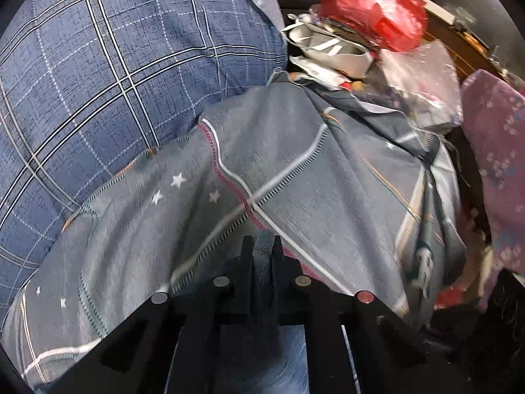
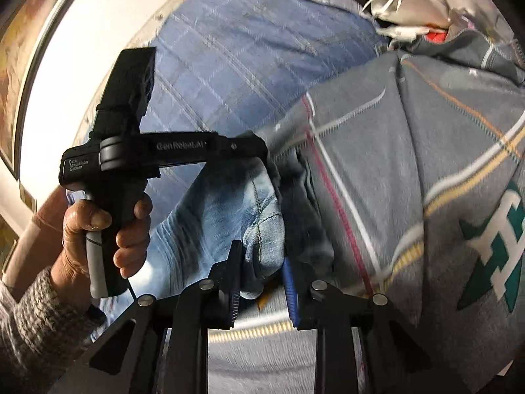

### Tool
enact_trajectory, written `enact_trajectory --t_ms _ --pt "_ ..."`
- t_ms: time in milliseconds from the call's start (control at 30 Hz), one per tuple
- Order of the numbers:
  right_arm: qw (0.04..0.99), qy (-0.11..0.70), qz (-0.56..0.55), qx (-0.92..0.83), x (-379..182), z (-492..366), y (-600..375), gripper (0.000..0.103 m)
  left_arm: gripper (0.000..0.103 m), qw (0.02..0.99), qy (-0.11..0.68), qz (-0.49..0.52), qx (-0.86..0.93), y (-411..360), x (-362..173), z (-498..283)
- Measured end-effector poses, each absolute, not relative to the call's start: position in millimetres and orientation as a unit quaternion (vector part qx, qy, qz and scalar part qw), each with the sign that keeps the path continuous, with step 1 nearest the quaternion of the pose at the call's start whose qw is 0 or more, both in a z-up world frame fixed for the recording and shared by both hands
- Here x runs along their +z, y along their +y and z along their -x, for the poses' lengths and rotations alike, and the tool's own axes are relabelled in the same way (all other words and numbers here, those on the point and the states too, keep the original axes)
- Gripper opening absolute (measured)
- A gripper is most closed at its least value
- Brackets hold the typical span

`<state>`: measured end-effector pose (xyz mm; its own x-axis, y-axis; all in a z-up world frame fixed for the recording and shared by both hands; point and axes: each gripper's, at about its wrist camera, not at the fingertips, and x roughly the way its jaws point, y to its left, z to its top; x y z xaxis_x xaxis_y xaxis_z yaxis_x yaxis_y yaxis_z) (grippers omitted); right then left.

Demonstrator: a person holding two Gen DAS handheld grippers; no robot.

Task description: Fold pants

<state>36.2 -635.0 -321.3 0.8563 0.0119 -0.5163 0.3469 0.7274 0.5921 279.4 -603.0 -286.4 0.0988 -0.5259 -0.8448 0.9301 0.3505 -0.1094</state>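
Observation:
The pants are light blue washed jeans (image 2: 226,216), hanging bunched between my two grippers above a grey quilt. My left gripper (image 1: 262,246) is shut on a fold of the denim (image 1: 262,272) between its black fingers. In the right wrist view the left gripper (image 2: 262,151) reaches in from the left, held by a hand, and its tip pinches the jeans' upper edge. My right gripper (image 2: 262,269) is shut on the lower bunch of the jeans between a black finger and a blue-padded finger (image 2: 290,282).
A grey quilt with stars and stripes (image 1: 295,170) lies under the jeans. A blue plaid pillow (image 1: 115,65) sits to the left. A red plastic bag (image 1: 370,6), white bags and a pink floral cloth (image 1: 495,151) pile up at the right. A white wall (image 2: 82,39) stands far left.

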Motion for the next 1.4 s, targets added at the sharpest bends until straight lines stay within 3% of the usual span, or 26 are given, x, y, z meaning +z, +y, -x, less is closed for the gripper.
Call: enact_trajectory --t_ms 133,200,233,267,367,533,700,733,767,800,833,967,1100,1400 --pt "0.871 0.274 -0.390 -0.116 -342.1 -45.5 -648.4 0.040 0.016 0.701 0.441 -0.282 -0.485 -620.1 -321.9 -279.6" --pt "0.868 0.272 -0.396 -0.124 -345.3 -37.8 -648.5 0.048 0.026 0.697 0.447 -0.262 -0.496 -615.9 -324.5 -284.1" --pt "0.869 0.270 -0.395 -0.126 -344.1 -34.0 -649.5 0.059 0.037 0.695 0.450 -0.245 -0.504 -612.8 -323.0 -287.6" --pt "0.871 0.263 -0.395 -0.127 -343.1 -29.8 -650.7 0.062 0.050 0.696 0.450 -0.226 -0.511 -609.6 -319.7 -291.8" --pt "0.872 0.252 -0.402 -0.119 -342.9 -22.9 -654.0 0.063 0.067 0.702 0.440 -0.192 -0.526 -604.9 -308.9 -300.6" --pt "0.875 0.245 -0.407 -0.093 -343.1 -25.1 -648.5 0.063 0.076 0.669 0.450 -0.229 -0.545 -620.2 -322.0 -300.4" --pt "0.880 0.263 -0.382 -0.102 -339.7 -43.7 -645.4 0.063 0.078 0.643 0.447 -0.328 -0.528 -636.6 -367.4 -280.9" --pt "0.882 0.263 -0.378 -0.103 -338.9 -46.1 -645.2 0.063 0.077 0.647 0.426 -0.339 -0.534 -636.7 -367.4 -273.7" --pt "0.883 0.263 -0.376 -0.104 -338.1 -47.8 -644.8 0.063 0.066 0.641 0.426 -0.343 -0.539 -637.3 -366.4 -269.3" --pt "0.883 0.263 -0.374 -0.104 -337.4 -49.3 -644.7 0.063 0.050 0.642 0.422 -0.343 -0.540 -637.1 -364.0 -267.4" --pt "0.884 0.265 -0.371 -0.105 -336.1 -50.8 -644.6 0.063 0.023 0.645 0.416 -0.345 -0.540 -636.5 -360.2 -265.8" --pt "0.889 0.237 -0.373 -0.123 -326.7 -34.1 -651.1 0.063 0.020 0.648 0.412 -0.335 -0.547 -627.5 -351.6 -268.1" --pt "0.895 0.246 -0.349 -0.130 -328.5 -22.5 -643.4 0.072 0.019 0.656 0.414 -0.299 -0.556 -612.3 -344.4 -274.8" --pt "0.889 0.272 -0.345 -0.126 -342.8 -50.7 -648.4 0.072 0.019 0.667 0.441 -0.226 -0.556 -603.4 -328.3 -293.3"
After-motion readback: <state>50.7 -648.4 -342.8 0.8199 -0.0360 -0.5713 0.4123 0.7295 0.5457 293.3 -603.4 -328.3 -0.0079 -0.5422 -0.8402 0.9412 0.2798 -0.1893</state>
